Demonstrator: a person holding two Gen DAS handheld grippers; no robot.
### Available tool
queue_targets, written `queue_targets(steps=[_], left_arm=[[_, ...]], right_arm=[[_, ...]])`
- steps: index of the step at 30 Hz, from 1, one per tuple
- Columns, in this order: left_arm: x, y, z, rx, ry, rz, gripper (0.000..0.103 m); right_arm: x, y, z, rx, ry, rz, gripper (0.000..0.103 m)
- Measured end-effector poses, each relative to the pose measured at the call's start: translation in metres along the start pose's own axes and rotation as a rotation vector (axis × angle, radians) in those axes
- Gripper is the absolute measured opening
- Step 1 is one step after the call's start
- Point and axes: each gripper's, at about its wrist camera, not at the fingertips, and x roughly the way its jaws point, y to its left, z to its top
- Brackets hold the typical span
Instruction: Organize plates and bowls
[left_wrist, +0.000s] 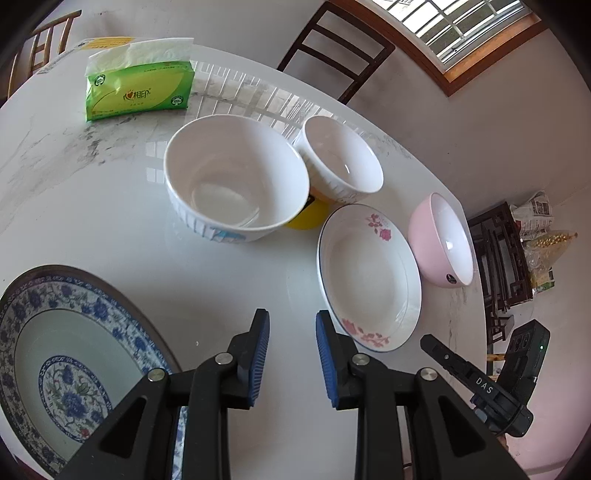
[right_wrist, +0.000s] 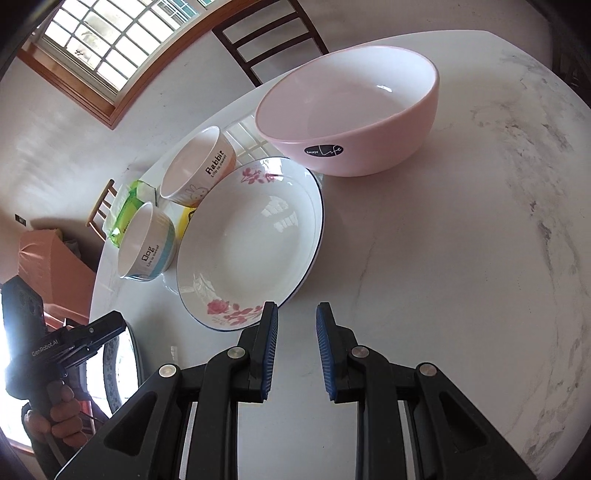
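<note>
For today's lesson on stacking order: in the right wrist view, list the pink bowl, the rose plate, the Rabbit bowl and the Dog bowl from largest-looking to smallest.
1. Pink bowl and rose plate: similar, too close to rank.
2. Rabbit bowl and Dog bowl: clearly smaller, alike; distance from the camera blurs it.

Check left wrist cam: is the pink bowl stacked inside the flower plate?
No, the pink bowl sits on the table beside the flower plate, which is empty.

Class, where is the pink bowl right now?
The pink bowl sits on the table's far side in the right wrist view, just beyond the rose-patterned plate.
</note>
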Motion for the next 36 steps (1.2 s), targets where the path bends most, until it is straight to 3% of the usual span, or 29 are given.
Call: queue_targets(steps=[17,23,36], left_arm=[[0.064,-0.021,0.030,-0.011,-0.011,0.058,0.026],[0.082,-0.020,0.036,-0.016,0.009,0.086,0.026],[0.092,-0.019,0.033,0.031,0.042,0.044,0.024]], right_arm=[[0.036,-0.018,0.041,0.035,-0.012,-0.005,0.021],[0.049,-0.022,0.049,0.030,-0.004,0.004,0.017],[0.061,-0.016,0.056,0.004,0.001,0.023,0.010]])
